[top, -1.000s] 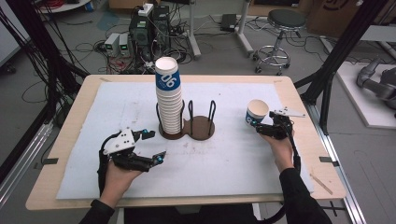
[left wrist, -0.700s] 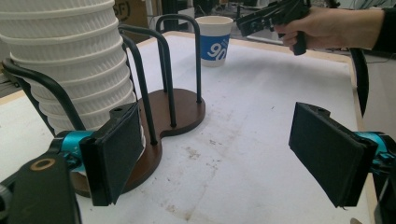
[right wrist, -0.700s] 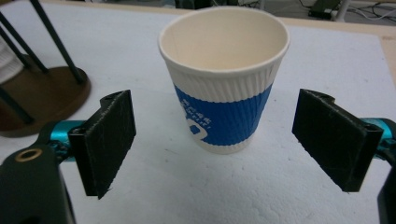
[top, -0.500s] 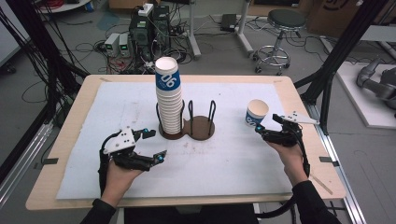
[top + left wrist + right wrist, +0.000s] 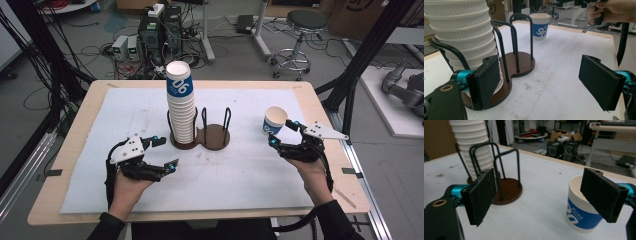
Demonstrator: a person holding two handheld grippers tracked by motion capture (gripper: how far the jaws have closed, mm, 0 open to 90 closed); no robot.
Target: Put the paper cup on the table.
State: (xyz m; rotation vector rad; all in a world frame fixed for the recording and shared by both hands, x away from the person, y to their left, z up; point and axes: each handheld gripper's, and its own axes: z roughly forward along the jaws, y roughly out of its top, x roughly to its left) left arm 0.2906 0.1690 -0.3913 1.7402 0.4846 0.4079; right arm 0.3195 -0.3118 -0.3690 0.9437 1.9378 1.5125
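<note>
White sheeting covers the wooden table (image 5: 320, 107) in a lab strewn with cables, and on it we have just let go of a single paper cup (image 5: 274, 120). A second ago our right gripper (image 5: 286, 134) was up against that cup; since then it has drawn back toward us, and the cup stands upright on the sheet just ahead of its tips. In the right gripper view the jaws are spread wide with nothing between the pads, the cup (image 5: 581, 210) sitting behind the right-hand jaw. We read that as the set-down finished and the hand free for its next pick.

Our left gripper (image 5: 163, 153) has not shifted: it hangs about half open and empty, and just ahead of it stands the tall cup stack (image 5: 181, 105) in the brown two-ring holder (image 5: 215, 137), whose ring nearer the right gripper is empty. In the left gripper view the stack (image 5: 461, 32) rises just past the left jaw, untouched.
</note>
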